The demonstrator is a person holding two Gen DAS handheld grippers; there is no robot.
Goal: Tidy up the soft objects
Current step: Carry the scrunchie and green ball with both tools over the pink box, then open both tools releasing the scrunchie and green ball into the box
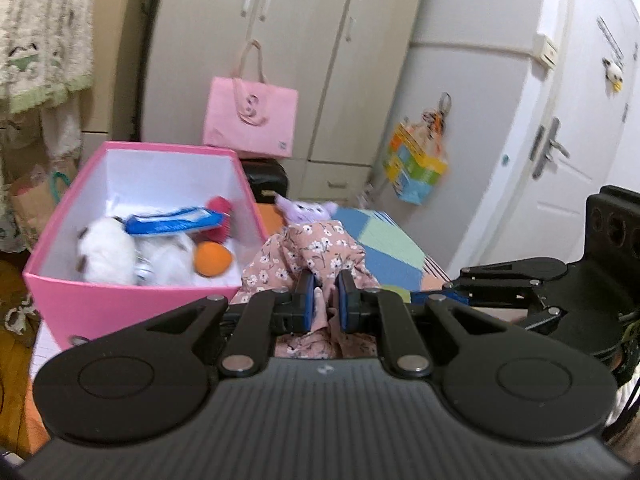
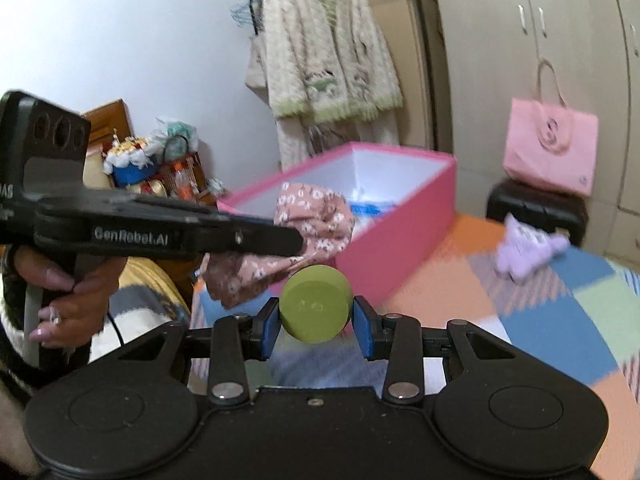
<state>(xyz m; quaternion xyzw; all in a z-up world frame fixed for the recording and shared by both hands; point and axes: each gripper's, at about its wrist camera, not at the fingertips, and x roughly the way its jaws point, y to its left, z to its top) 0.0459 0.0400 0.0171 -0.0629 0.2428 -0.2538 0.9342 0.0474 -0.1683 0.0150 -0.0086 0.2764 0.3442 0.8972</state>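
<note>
You are keeping the pink storage box (image 1: 120,296) at the far left of the patchwork bedspread (image 1: 394,254), its top open, so both loads can be dropped straight in; white plush toys (image 1: 108,254), an orange ball (image 1: 212,259), a red fuzzy toy (image 1: 220,210) and a blue-and-white packet (image 1: 176,222) are already lying inside it. Your left gripper (image 1: 326,294) is pinching the floral pink cloth (image 1: 304,256) with its blue pads nearly together, because thin fabric needs a tight nip; the cloth is hanging bunched just right of the box's near corner, off the bed. Beyond it the lilac plush toy (image 1: 306,212) is lying loose on the bedspread, near the box, so it is probably waiting its turn. Your right gripper (image 2: 316,322) is holding the green ball (image 2: 314,304) between partly opened jaws, one pad pressing each side across its widest part so it is not slipping out. It is hovering above the bedspread, near the box's side wall, right of the other tool. In my judgement both items are heading for the box
</note>
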